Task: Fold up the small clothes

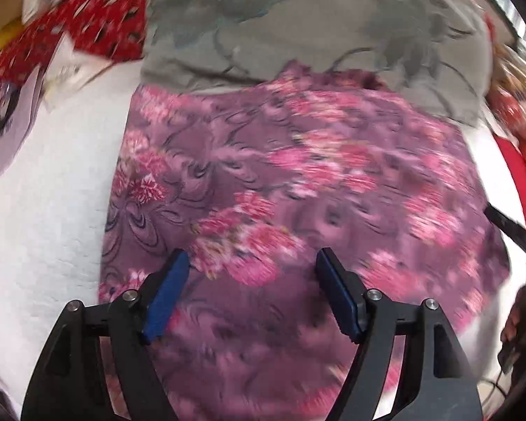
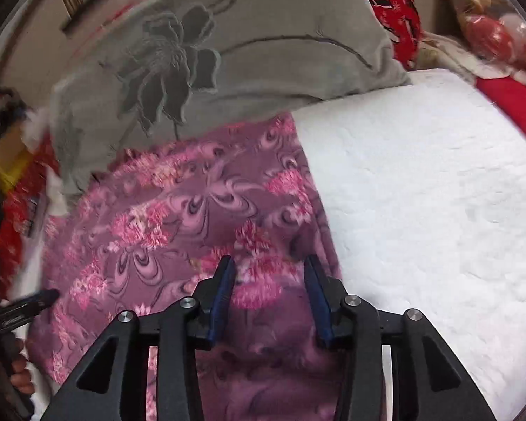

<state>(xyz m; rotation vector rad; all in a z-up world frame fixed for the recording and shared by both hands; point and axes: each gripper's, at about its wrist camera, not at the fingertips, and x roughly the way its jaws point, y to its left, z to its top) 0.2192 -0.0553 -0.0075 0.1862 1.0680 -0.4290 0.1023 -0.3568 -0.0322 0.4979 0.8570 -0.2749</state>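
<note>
A purple garment with pink flowers [image 1: 298, 182] lies spread flat on a white padded surface [image 1: 52, 210]; it also shows in the right wrist view [image 2: 179, 224]. My left gripper [image 1: 252, 259] is open and empty, hovering over the garment's near-left part. My right gripper [image 2: 269, 266] is open and empty over the garment's right edge, next to the white surface [image 2: 438, 193]. The left gripper's black tip [image 2: 35, 301] shows at the garment's left side in the right wrist view. The left view is motion-blurred.
A grey pillow with a dark flower print [image 1: 315, 24] [image 2: 210, 56] lies against the garment's far edge. Red patterned cloth [image 1: 87, 24] lies at the far left, more red cloth [image 2: 399, 10] [image 2: 508, 105] and bagged items [image 2: 491, 28] at the far right.
</note>
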